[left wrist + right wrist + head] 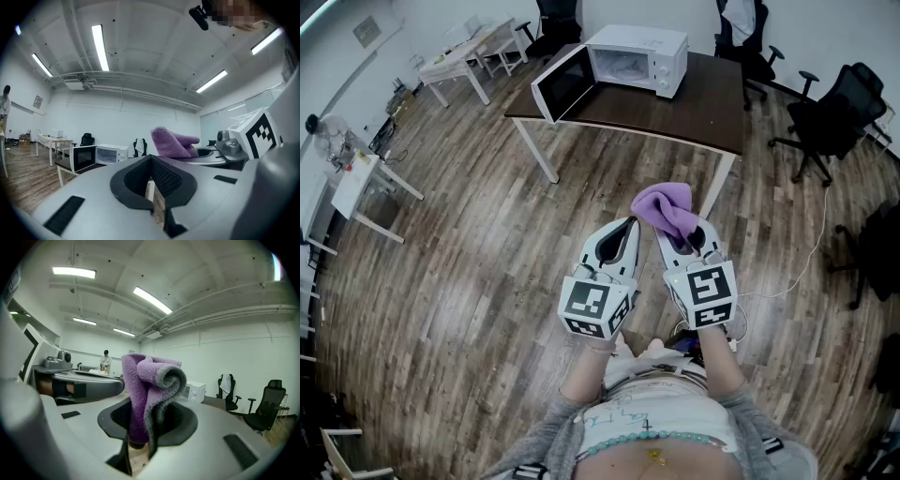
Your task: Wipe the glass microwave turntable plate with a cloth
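Right tool (143,430) is clamped on the purple cloth (150,390), which stands up from the jaws in a loose roll (only its lower fold is pinched, as far as we can see). Left tool (151,161) is shut with nothing in it, held level just beside the right one. We stand on the wooden floor (469,262) well back from the worktop (703,103), where the white microwave (642,52) sits with its door (564,82) swung open towards us. We cannot make out the glass turntable plate; we judge it lies inside the cavity, which shows only a pale blur.

With so little cloth gripped, rubbing hard could drag it out of the jaws. Glass is smooth and likely rests loose, so a one-sided push could tip or slide the plate; the empty tool should steady it. Reaching in, we could knock the open door. A white cable (814,248) trails over the floor to our right and could catch a foot.
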The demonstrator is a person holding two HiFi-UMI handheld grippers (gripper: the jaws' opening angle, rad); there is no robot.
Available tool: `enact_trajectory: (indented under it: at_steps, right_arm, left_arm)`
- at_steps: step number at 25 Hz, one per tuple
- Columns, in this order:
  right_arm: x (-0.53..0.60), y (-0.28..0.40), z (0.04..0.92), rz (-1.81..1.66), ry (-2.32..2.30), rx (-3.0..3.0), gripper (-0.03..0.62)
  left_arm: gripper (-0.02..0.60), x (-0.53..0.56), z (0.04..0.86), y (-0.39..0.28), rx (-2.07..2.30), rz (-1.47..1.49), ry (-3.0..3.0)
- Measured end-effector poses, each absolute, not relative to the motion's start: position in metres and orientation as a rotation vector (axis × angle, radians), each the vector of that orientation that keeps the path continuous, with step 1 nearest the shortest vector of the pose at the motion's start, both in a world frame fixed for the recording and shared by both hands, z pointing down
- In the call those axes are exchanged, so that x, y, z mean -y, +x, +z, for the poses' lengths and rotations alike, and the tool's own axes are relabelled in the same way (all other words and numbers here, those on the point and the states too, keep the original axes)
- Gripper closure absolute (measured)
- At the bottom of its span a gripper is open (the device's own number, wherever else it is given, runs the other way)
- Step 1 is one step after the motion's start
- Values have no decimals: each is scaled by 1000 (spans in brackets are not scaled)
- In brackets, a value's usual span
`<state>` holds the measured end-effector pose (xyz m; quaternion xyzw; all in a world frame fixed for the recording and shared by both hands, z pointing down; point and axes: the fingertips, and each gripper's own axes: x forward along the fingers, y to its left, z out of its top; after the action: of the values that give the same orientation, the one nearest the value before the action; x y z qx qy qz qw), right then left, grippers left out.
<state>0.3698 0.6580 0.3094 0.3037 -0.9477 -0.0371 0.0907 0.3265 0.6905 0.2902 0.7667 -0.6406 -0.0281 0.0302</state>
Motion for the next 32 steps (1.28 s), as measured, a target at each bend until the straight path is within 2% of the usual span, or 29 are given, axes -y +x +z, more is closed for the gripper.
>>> enact_trajectory:
  at_steps: [14,32]
  right_arm:
    - [-652,374,322,-61,873,2848,479]
    - [-538,260,312,-125,993,2812,479]
  left_arm:
    - [571,-692,304,329,1996,-46,2333]
    - [571,-571,301,213,1875,-84,2452]
